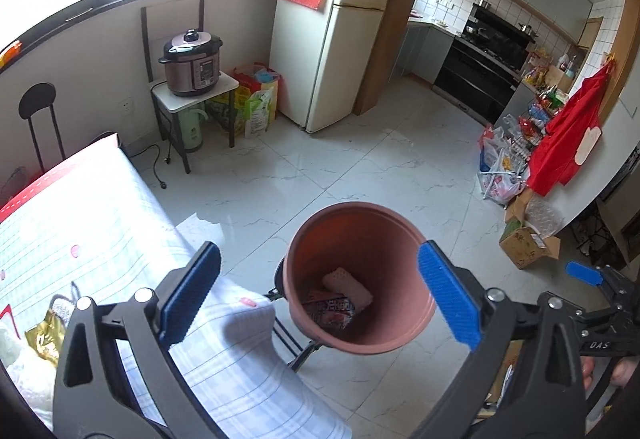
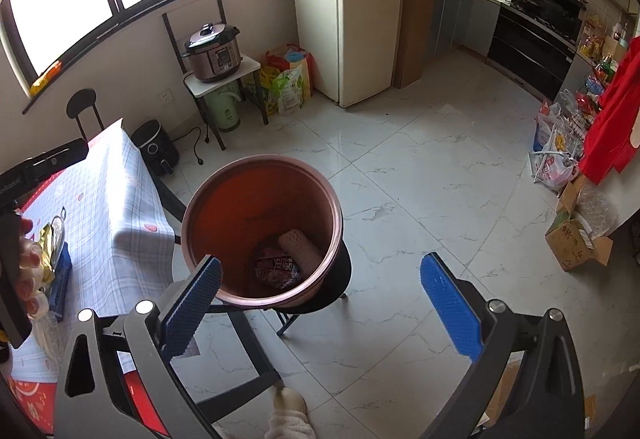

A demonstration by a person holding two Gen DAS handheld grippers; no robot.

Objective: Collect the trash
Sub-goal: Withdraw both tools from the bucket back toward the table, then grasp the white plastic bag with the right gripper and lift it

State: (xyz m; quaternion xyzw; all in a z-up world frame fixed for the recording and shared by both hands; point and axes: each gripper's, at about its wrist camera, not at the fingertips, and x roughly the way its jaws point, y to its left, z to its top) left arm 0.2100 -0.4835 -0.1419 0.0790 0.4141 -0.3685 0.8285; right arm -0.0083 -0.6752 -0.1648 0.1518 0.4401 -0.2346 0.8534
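A terracotta-coloured bin point(image 1: 360, 239) stands on a black stool beside the table. In its bottom lie a red printed wrapper point(image 1: 330, 309) and a pale textured piece point(image 1: 348, 285). My left gripper point(image 1: 318, 257) hangs above the bin's mouth, open, with nothing between its blue pads. In the right wrist view the bin point(image 2: 240, 207) holds the same wrapper point(image 2: 278, 267) and pale piece point(image 2: 298, 245). My right gripper point(image 2: 322, 267) is open and empty, over the bin's near rim and the floor. A gold wrapper point(image 1: 44, 335) lies on the checked tablecloth point(image 1: 100, 223).
A pressure cooker point(image 1: 192, 63) sits on a small stand by the wall, with bags point(image 1: 256, 99) and a fridge point(image 1: 332, 39) beside it. An air fryer point(image 2: 156, 149) stands on the floor. A cardboard box point(image 2: 576, 243) and shopping bags point(image 2: 556, 159) line the right side.
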